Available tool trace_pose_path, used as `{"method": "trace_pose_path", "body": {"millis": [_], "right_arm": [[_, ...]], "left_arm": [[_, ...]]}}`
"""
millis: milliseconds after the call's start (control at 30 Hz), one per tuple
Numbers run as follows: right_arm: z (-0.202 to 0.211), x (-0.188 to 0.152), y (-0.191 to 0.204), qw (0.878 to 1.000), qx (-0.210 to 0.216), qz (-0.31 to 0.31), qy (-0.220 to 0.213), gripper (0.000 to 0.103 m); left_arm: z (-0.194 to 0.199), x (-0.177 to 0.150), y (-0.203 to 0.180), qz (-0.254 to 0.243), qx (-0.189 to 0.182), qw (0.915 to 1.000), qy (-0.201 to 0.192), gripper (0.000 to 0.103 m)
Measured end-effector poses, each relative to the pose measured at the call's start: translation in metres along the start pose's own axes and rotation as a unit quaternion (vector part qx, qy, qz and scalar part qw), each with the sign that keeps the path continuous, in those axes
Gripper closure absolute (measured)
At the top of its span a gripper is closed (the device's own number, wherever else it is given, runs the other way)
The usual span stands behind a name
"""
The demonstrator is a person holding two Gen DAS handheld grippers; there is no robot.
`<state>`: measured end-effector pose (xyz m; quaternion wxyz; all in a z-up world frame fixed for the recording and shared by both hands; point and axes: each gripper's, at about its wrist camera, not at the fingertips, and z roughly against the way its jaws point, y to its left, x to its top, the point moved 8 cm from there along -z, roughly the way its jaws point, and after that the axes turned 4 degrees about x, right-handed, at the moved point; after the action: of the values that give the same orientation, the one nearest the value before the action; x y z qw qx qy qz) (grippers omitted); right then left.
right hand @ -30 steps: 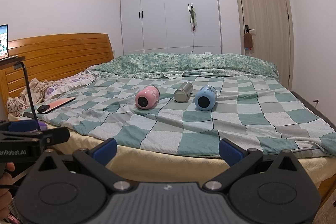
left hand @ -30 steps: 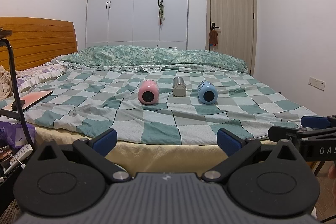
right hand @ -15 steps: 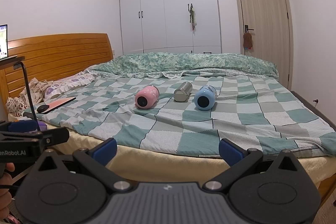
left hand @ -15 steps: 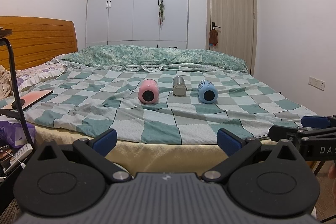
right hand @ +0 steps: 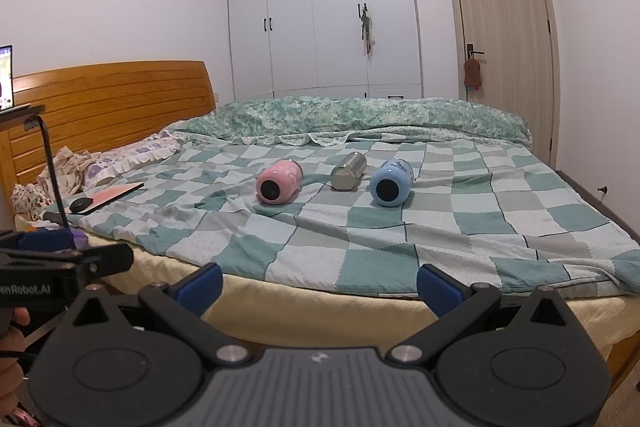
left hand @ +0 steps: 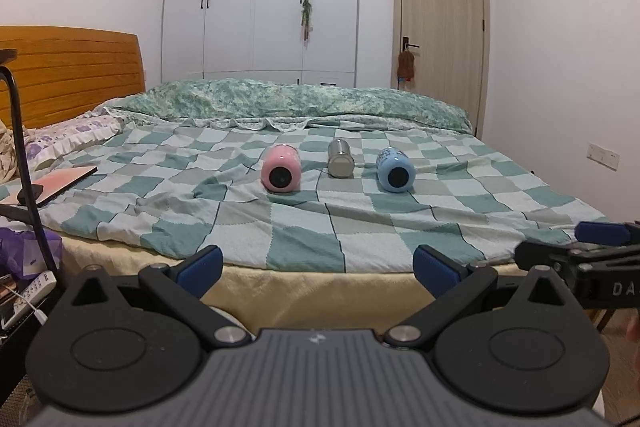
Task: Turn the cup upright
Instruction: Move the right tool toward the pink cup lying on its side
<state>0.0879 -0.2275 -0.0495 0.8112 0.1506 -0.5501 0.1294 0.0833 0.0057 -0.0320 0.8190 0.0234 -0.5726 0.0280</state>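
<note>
Well ahead of the left tool (left hand: 316, 265), spread wide and holding nothing, three cups lie on their sides on the bed (left hand: 360, 227): pink cup (left hand: 281, 173), steel cup (left hand: 340, 159), blue cup (left hand: 395, 175). The right tool (right hand: 319, 282) likewise gapes wide, well short of them.

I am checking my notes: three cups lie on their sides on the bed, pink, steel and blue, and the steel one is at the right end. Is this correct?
Not quite. In the left wrist view the steel cup lies in the middle, between the pink cup and the blue cup.
</note>
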Motion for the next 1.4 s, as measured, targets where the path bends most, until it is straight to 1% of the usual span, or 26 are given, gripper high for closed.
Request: {"method": "trace_pose_path", "body": {"millis": [100, 167, 233, 367, 467, 567, 667, 733, 800, 933, 1067, 1100, 1167, 1200, 1267, 1300, 1367, 1400], "right_arm": [[-0.019, 0.002, -0.011, 1.000, -0.013, 0.005, 0.005, 0.000], [-0.033, 0.002, -0.021, 1.000, -0.021, -0.003, 0.009, 0.000], [-0.046, 0.002, -0.030, 0.999, -0.026, -0.010, 0.016, 0.000], [-0.067, 0.008, -0.045, 0.999, -0.030, -0.012, 0.015, 0.000], [-0.084, 0.019, -0.053, 1.000, -0.025, -0.013, 0.014, 0.000], [-0.101, 0.030, -0.054, 1.000, -0.016, -0.008, 0.016, 0.000], [-0.123, 0.040, -0.056, 1.000, -0.016, 0.001, 0.025, 0.000], [-0.139, 0.047, -0.058, 0.999, -0.014, 0.001, 0.032, 0.000], [-0.155, 0.055, -0.061, 0.999, -0.006, -0.003, 0.036, 0.000], [-0.189, 0.074, -0.064, 0.999, 0.007, -0.018, 0.047, 0.000], [-0.229, 0.095, -0.064, 0.998, 0.027, -0.025, 0.055, 0.000], [-0.238, 0.101, -0.065, 0.998, 0.030, -0.028, 0.052, 0.000], [-0.259, 0.114, -0.065, 0.997, 0.045, -0.037, 0.049, 0.000], [-0.271, 0.120, -0.064, 0.996, 0.061, -0.047, 0.051, 0.000], [-0.297, 0.131, -0.063, 0.991, 0.097, -0.069, 0.061, 0.000], [-0.314, 0.135, -0.063, 0.987, 0.114, -0.086, 0.078, 0.000], [-0.344, 0.143, -0.058, 0.977, 0.148, -0.100, 0.117, 0.000], [-0.360, 0.148, -0.057, 0.974, 0.156, -0.108, 0.124, 0.000]], "left_arm": [[-0.020, 0.009, -0.001, -0.016, 0.008, 0.9998, -0.007, 0.000], [-0.035, 0.010, -0.001, -0.015, 0.014, 0.9998, -0.003, 0.000], [-0.051, 0.008, -0.001, -0.006, 0.015, 0.9998, 0.011, 0.000], [-0.079, 0.010, -0.001, 0.011, 0.012, 0.9993, 0.035, 0.000], [-0.096, 0.016, 0.000, 0.014, 0.012, 0.9989, 0.043, 0.000], [-0.116, 0.022, 0.002, 0.018, 0.025, 0.9979, 0.057, 0.000], [-0.135, 0.027, 0.004, 0.022, 0.016, 0.9977, 0.063, 0.000], [-0.149, 0.032, 0.006, 0.022, 0.020, 0.9974, 0.066, 0.000], [-0.165, 0.041, 0.010, 0.026, 0.026, 0.9971, 0.066, 0.000], [-0.198, 0.060, 0.016, 0.019, 0.024, 0.9968, 0.075, 0.000], [-0.238, 0.078, 0.025, 0.014, 0.014, 0.9965, 0.081, 0.000], [-0.247, 0.083, 0.029, 0.021, 0.017, 0.9966, 0.077, 0.000], [-0.265, 0.093, 0.041, 0.051, 0.026, 0.9967, 0.056, 0.000], [-0.273, 0.096, 0.045, 0.053, 0.028, 0.9965, 0.058, 0.000], [-0.297, 0.106, 0.046, 0.030, 0.006, 0.9972, 0.068, 0.000], [-0.309, 0.111, 0.046, 0.012, 0.002, 0.9971, 0.075, 0.000], [-0.337, 0.119, 0.043, -0.025, -0.007, 0.9956, 0.090, 0.000], [-0.350, 0.122, 0.042, -0.030, -0.018, 0.9952, 0.091, 0.000]]}}
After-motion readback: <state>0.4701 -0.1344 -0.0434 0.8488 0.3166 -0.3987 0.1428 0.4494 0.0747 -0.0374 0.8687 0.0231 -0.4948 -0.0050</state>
